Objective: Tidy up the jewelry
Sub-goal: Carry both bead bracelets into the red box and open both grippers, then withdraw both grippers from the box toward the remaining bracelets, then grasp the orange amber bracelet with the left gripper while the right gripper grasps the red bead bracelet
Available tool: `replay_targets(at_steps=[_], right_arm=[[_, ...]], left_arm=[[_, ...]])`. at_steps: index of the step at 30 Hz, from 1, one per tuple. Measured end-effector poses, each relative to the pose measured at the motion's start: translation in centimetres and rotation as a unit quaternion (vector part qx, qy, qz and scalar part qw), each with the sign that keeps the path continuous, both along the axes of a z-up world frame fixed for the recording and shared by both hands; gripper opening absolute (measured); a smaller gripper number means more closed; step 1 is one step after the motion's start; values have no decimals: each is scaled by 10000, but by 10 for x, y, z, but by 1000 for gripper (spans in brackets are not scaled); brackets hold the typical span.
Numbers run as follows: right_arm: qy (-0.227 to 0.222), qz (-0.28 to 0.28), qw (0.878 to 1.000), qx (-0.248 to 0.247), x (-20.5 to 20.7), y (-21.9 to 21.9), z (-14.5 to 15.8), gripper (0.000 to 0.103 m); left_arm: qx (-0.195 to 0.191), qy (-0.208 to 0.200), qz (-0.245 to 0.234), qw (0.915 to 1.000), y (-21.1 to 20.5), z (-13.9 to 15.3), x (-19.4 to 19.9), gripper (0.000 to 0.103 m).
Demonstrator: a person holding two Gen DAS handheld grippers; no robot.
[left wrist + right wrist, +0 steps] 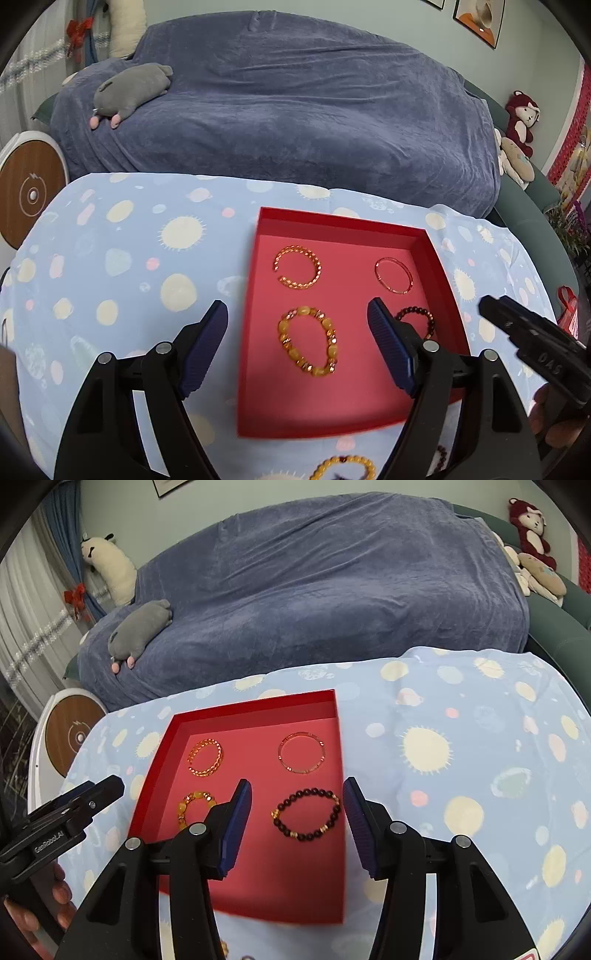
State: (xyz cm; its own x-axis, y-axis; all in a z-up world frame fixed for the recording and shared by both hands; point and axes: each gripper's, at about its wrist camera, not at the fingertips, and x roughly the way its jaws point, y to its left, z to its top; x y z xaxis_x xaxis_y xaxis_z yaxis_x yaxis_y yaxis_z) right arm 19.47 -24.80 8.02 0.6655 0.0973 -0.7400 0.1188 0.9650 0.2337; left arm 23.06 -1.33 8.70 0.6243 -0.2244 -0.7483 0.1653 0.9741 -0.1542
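Note:
A red tray [332, 223] [255, 706] lies on the blue patterned cloth. In it lie a twisted gold bangle [297, 267] [205, 757], a thin rose bangle [393, 275] [301, 752], a yellow bead bracelet [308, 345] [192, 805] and a dark bead bracelet [306, 814] [417, 317]. My left gripper [297, 349] is open and empty above the yellow bead bracelet. My right gripper [297, 825] is open and empty above the dark bead bracelet. Another yellow bead bracelet [343, 467] and a dark red one [441, 454] lie on the cloth in front of the tray.
A sofa under a blue-grey throw [295, 96] stands behind the table, with a grey plush [129, 90] on it. A round white and wood device [26, 188] stands at the left. Plush toys [521, 122] sit at the right.

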Motion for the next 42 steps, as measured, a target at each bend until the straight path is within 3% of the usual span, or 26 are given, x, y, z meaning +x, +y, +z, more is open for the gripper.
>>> replay_targets(at_steps=[7, 14, 22, 30, 42], right_arm=[[-2, -7, 10000, -46, -61, -1, 8, 50], [296, -65, 9995, 62, -124, 2, -12, 50], [658, -124, 9977, 91, -167, 13, -44, 50], [822, -165, 9964, 113, -177, 21, -65, 50], [942, -233, 9953, 1, -143, 29, -83, 42]], left_arm=[[-9, 132, 123, 9998, 25, 0, -47, 75], [38, 458, 162, 9988, 37, -24, -99, 75], [108, 800, 67, 9967, 32, -55, -140, 75], [231, 957, 86, 9951, 25, -77, -155, 75], [196, 1029, 201, 9943, 20, -86, -138, 74]])
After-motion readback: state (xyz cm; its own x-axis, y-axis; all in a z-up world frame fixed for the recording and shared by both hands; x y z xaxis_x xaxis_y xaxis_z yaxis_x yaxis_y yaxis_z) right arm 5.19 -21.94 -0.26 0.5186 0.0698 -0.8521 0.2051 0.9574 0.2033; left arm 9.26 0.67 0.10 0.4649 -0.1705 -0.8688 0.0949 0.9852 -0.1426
